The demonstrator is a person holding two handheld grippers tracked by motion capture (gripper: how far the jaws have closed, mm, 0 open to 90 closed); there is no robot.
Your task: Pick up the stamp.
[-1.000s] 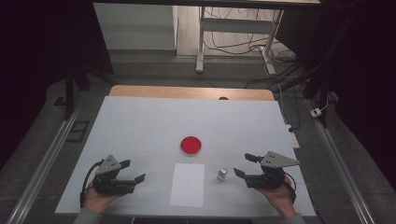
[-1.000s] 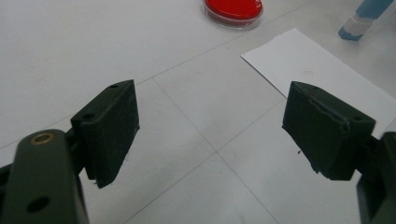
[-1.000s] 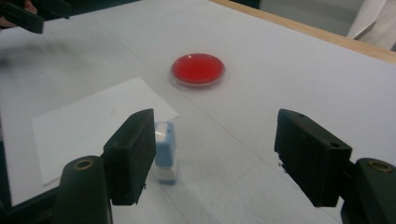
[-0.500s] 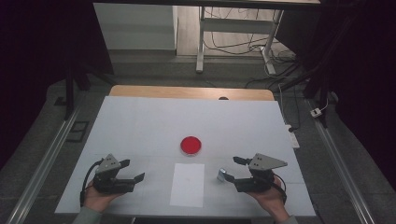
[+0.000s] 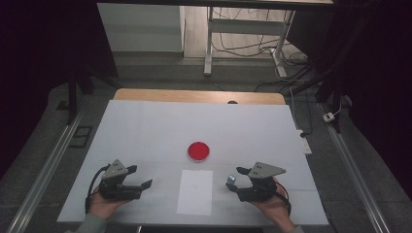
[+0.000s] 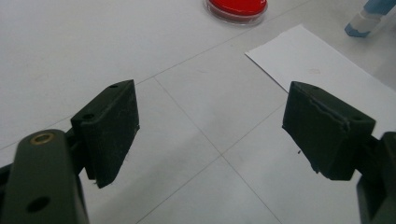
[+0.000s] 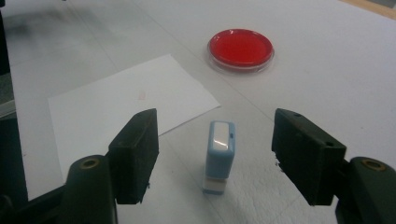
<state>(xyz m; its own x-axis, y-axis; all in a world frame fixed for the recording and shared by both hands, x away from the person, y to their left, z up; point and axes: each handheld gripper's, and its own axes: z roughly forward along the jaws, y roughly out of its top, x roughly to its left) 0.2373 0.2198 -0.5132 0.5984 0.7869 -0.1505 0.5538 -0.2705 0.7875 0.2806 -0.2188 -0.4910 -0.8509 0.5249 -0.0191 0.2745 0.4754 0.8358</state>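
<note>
One container on the desk [image 5: 145,126]: a shallow clear round dish [image 7: 240,49] w/ a flat red fill, prob. an ink pad or a red medium, can't tell which. It sits near the middle of the desk, just beyond the far short edge of the paper sheet [image 5: 195,191].

Count: 1 dish, 1 white paper sheet, 1 small stamp [image 7: 219,156], 2 claws.

The stamp, light blue body w/ a white base, stands upright on the desk just right of the sheet, apart from it, well short of the dish.

Right claw [image 7: 215,158]: jaws spread but just been closing, stamp between them, pads either side and not touching it.

Left claw [image 6: 210,135]: jaws spread wide, nothing between them, over bare desk left of the sheet, near its corner.
</note>
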